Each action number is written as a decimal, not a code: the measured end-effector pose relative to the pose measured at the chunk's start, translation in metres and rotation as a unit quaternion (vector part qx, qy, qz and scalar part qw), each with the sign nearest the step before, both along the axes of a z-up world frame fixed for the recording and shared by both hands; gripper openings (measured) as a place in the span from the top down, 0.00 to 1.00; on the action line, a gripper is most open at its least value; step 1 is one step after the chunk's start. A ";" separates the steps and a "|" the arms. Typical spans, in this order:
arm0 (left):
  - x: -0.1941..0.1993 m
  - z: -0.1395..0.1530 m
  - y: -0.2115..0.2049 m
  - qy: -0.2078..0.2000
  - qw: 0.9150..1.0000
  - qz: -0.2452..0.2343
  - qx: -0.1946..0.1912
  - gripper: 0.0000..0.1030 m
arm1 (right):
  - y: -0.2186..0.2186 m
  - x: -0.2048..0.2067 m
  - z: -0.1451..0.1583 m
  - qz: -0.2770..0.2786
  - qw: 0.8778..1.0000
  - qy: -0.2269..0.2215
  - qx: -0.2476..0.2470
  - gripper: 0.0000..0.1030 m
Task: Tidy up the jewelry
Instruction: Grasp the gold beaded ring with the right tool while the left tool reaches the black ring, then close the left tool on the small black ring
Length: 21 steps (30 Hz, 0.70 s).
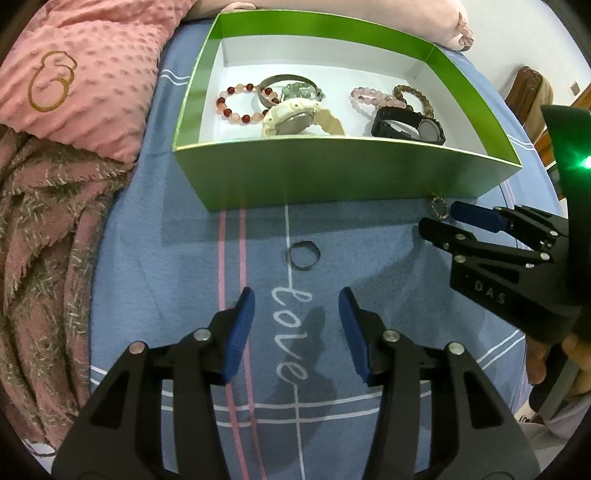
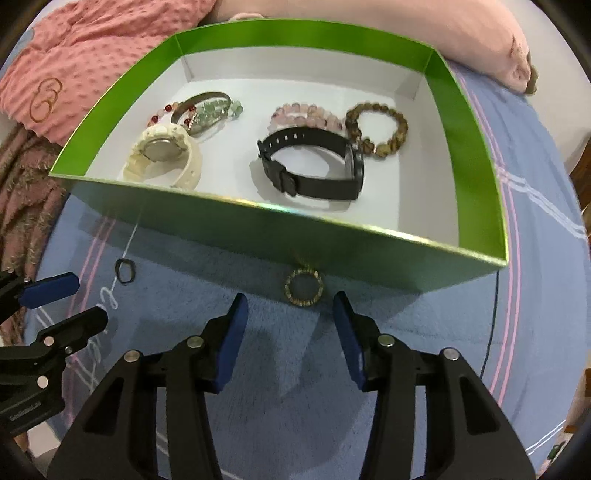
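A green box [image 1: 295, 173] [image 2: 258, 229] with a white inside stands on the blue bedsheet. It holds a cream watch [image 1: 291, 118] [image 2: 162, 155], a black watch [image 1: 406, 123] [image 2: 314, 166] and several bead bracelets [image 1: 236, 103] [image 2: 380, 125]. A small dark ring [image 1: 303, 255] [image 2: 125, 272] lies on the sheet just ahead of my open, empty left gripper [image 1: 297, 299]. A gold beaded ring [image 2: 303, 288] [image 1: 439, 206] lies by the box's front wall, just ahead of my open, empty right gripper [image 2: 290, 304] [image 1: 437, 218].
A pink dotted pillow [image 1: 85, 74] and a fuzzy pink-brown blanket [image 1: 40, 240] lie at the left. A pale pink pillow [image 2: 443, 33] lies behind the box. The sheet carries stripes and the word "love" [image 1: 291, 332].
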<state>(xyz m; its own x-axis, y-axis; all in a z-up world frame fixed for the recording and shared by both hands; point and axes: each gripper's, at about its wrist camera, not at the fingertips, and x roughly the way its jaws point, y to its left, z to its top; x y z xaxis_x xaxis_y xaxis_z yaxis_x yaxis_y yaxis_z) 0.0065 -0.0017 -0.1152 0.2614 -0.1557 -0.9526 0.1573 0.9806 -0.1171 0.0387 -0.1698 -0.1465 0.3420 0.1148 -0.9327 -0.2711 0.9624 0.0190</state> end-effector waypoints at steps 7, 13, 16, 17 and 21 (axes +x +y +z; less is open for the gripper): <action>0.015 -0.008 -0.003 0.011 1.000 0.009 -0.027 0.53 | 0.004 0.001 0.003 0.010 1.000 -0.002 0.013 0.81; 0.025 -0.015 -0.012 0.013 1.000 0.006 -0.008 0.55 | -0.005 -0.006 0.004 0.001 0.999 0.018 0.041 0.81; 0.028 -0.017 -0.019 0.006 1.000 -0.001 0.008 0.55 | -0.012 -0.012 0.005 -0.007 0.998 0.025 0.053 0.81; 0.029 -0.018 -0.021 0.004 1.000 -0.003 0.012 0.55 | -0.014 -0.014 0.005 -0.009 0.998 0.027 0.055 0.81; 0.033 -0.020 -0.030 -0.008 0.999 -0.010 0.038 0.68 | -0.019 -0.023 0.010 -0.014 0.998 0.027 0.062 0.81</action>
